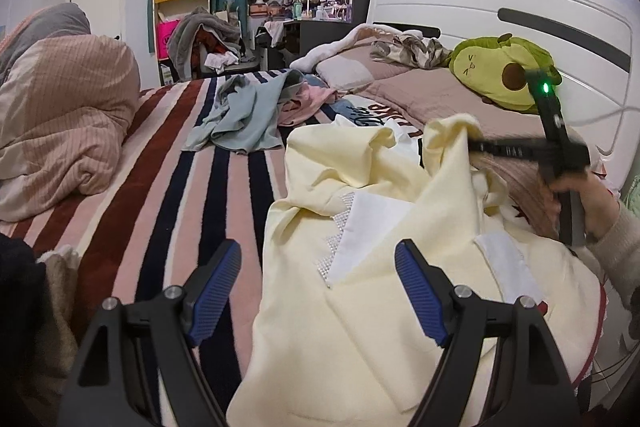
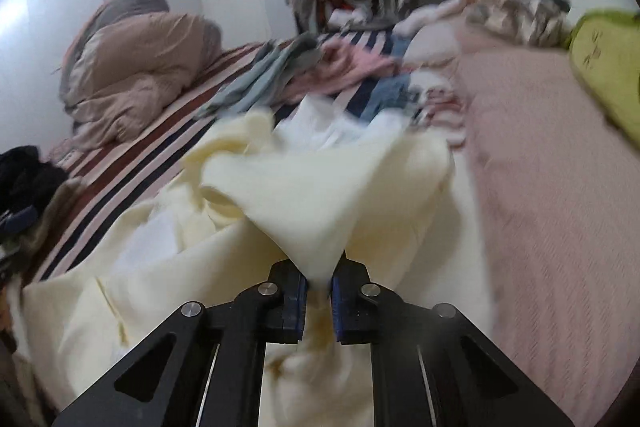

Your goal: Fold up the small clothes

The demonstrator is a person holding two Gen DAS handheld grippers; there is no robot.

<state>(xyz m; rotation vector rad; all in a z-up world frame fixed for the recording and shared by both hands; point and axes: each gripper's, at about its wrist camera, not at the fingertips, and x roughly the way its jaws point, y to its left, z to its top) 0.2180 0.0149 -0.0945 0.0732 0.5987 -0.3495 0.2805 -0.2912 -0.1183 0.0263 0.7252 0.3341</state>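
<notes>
Garment: a pale yellow garment (image 1: pixel 360 327) lies rumpled on the striped bed (image 1: pixel 160 163), filling the left wrist view from 3 to 6 o'clock.
Left gripper (image 1: pixel 318 293): released, its blue pads spread wide above the garment's white collar (image 1: pixel 368 227) (nothing pinched between them).
Right gripper (image 2: pixel 319 291): clenched on a fold of the yellow cloth, which fans upward from the pads; this pinch shows plainly only in the right wrist view.
Left wrist view only: the right gripper seen from outside at 3 o'clock, a hand (image 1: pixel 596 203) around its handle.
Beyond: a blue garment (image 1: pixel 240 115) at 12 o'clock; an avocado plush (image 1: pixel 500 71) at 2 o'clock.
</notes>
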